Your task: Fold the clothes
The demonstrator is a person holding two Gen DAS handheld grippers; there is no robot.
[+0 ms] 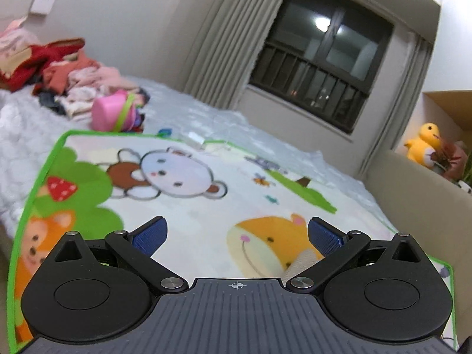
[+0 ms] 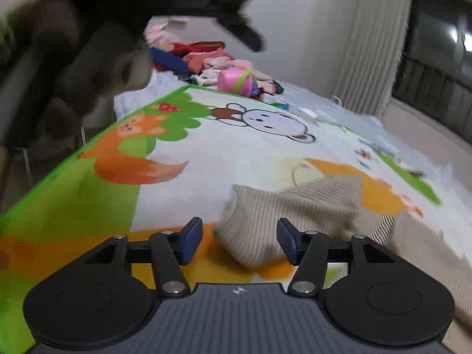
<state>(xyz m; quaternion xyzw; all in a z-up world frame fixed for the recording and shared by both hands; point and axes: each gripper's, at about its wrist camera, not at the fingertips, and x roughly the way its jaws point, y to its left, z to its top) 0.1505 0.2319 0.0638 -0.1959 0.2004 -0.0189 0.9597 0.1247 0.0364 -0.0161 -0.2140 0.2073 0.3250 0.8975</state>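
A cartoon-printed mat (image 1: 188, 206) with a green border is spread over a bed (image 1: 17, 135). The left gripper (image 1: 237, 236) is held above the mat with its jaws released and nothing between them. Only a small corner of the ribbed beige garment (image 1: 298, 262) is caught in the left view, beside the right finger. In the right view the garment (image 2: 295, 215) is seen crumpled on the mat, and the right gripper (image 2: 239, 240) is held wide open just over its near fold, not gripping it. The left gripper (image 2: 188, 6) appears only here, as a dark blur at upper left. At the mat's far end a clothes pile (image 1: 59, 73) and a pink bucket (image 1: 110, 112) are seen. A window (image 1: 321, 59) and a yellow plush (image 1: 423, 144) are shown clearly only in the left view.
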